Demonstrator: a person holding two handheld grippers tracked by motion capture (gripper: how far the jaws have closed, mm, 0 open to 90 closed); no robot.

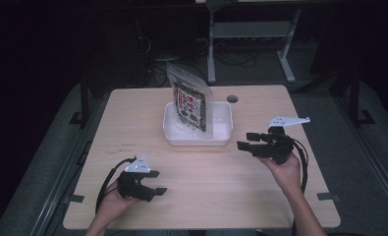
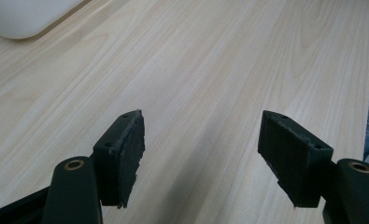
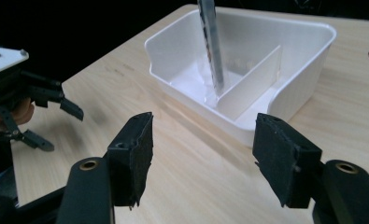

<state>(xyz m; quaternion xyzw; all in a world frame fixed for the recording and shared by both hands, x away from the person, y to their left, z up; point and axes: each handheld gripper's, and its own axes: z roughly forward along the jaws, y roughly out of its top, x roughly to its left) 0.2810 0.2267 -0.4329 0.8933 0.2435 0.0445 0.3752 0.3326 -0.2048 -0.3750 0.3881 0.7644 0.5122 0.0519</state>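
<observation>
We're looking down on a pale wooden table (image 1: 201, 191), and right in the middle of it sits a white plastic bin (image 1: 220, 129) with a divider wall across its inside. Standing in that bin is the packet (image 1: 190, 104), a flat printed pouch with dark contents and a clear top strip. It stands upright on its bottom edge, its long axis running up and down, the sealed top pointing upward and tipped a little toward the far-left side of the table. Its printed face looks toward our left front. From the right gripper view we catch the packet (image 3: 211, 42) edge-on, a thin blade rising out of the bin (image 3: 308, 88) just beside the divider.

Our right gripper (image 1: 249, 141) hangs near the bin's right front corner, apart from it, jaws pointing leftward at the bin. Those jaws stand wide apart with nothing between them but bare tabletop.

Our left gripper (image 1: 155, 182) sits low over the near-left part of the table, well apart from the bin, pointing to the right. Its jaws gape wide too, holding nothing, just wood grain beneath them, and a white corner of the bin (image 2: 23, 18) peeks in at the upper left of its own view.
</observation>
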